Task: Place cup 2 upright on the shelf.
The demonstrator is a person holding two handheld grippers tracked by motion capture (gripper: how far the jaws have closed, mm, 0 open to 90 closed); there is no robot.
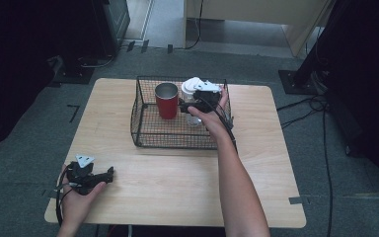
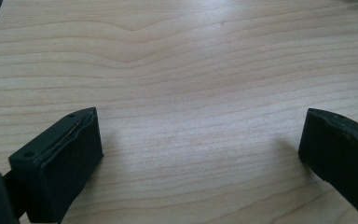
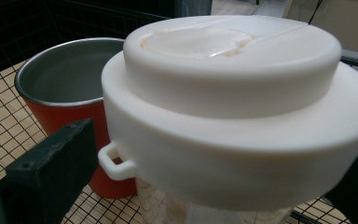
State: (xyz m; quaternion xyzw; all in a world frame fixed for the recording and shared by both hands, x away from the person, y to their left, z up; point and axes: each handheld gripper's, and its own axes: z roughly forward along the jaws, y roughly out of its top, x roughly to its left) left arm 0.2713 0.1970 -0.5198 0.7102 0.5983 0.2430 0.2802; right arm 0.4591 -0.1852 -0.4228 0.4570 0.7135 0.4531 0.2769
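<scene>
A black wire basket [image 1: 136,118] stands on the far half of the wooden table [image 1: 187,182]. Inside it a red metal cup [image 1: 167,102] stands upright, and just right of it a clear tumbler with a wide white lid [image 1: 192,88]. My right gripper [image 1: 186,106] reaches into the basket, its jaws spread wide on either side of the tumbler below the lid [image 3: 233,93], with a gap showing at the left jaw. The red cup [image 3: 65,79] sits close behind. My left gripper [image 1: 107,176] rests open and empty on bare wood [image 2: 191,56] at the near left corner.
The basket's wire walls [image 3: 9,28] rise around the cups and close in on the right gripper. Cables [image 1: 306,106] trail over the grey floor to the right of the table. Dark stands and equipment sit at the far left and far right.
</scene>
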